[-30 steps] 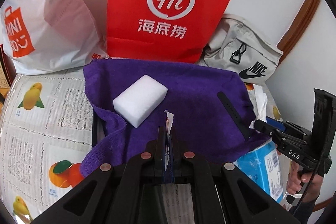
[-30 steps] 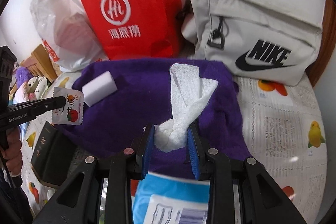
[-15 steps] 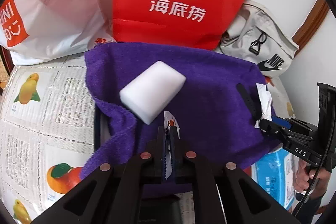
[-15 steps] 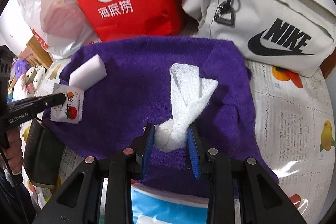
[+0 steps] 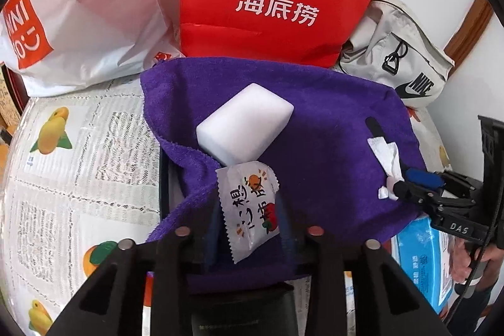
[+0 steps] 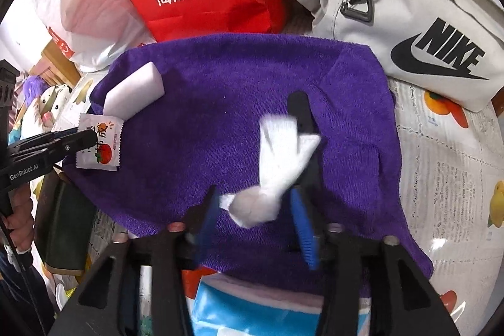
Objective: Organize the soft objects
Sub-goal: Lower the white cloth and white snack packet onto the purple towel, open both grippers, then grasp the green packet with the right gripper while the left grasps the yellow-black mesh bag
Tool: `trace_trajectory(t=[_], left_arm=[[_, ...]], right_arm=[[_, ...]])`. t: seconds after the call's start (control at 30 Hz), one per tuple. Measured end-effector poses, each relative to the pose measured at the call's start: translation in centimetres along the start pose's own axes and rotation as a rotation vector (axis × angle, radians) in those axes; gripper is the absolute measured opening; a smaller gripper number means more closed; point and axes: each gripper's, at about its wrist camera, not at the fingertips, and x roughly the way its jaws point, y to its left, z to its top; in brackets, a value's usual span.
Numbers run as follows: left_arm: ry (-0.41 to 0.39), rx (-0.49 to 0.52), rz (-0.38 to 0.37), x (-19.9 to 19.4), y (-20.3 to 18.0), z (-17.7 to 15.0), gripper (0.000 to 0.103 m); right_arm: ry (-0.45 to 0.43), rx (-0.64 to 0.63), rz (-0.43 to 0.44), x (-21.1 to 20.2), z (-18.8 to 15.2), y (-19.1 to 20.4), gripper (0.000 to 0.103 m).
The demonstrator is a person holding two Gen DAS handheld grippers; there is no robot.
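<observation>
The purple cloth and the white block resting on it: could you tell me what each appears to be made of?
Purple cloth: likely terry or microfibre towelling, matte, with a fuzzy looped pile and soft folds. White block: probably foam sponge, matte, uniform white with rounded edges; its firmness cannot be judged.

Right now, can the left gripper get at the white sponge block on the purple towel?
Probably yes. The white sponge block lies bare on the purple towel just ahead of the left gripper, nothing over it. But its opening jaws still have the snack packet between them, so that must drop clear first.
</observation>
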Motion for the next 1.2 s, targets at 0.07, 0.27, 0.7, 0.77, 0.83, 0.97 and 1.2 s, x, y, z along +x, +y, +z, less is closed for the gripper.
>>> trace_trajectory(t=[0.07, 0.27, 0.7, 0.77, 0.83, 0.97, 1.2], left_arm=[[0.0, 0.007, 0.01, -0.4, -0.1, -0.1, 0.039], [-0.019, -0.003, 0.028, -2.1, 0.2, -0.5, 0.049], [-0.088, -0.038, 0.059, -8.5, 1.0, -4.8, 0.059], [-0.095, -0.046, 0.052, -9.4, 1.0, -5.8, 0.059], [-0.102, -0.052, 0.049, -10.3, 0.9, -6.9, 0.059], [-0.116, -0.047, 0.037, -12.1, 0.2, -9.2, 0.061], [-0.137, -0.039, 0.029, -14.5, -0.6, -12.5, 0.062]], right_arm=[[-0.016, 0.01, -0.006, -0.4, -0.2, 0.0, 0.058], [-0.077, 0.027, -0.024, -2.9, -1.1, 0.4, 0.058], [-0.242, 0.025, 0.037, -11.0, -9.0, 4.5, 0.058], [-0.248, 0.032, 0.056, -12.1, -10.9, 4.9, 0.058], [-0.236, 0.023, 0.083, -12.9, -13.0, 5.4, 0.058], [-0.234, -0.028, 0.08, -14.2, -17.5, 6.8, 0.059], [-0.178, -0.179, 0.021, -14.2, -22.7, 9.2, 0.061]])
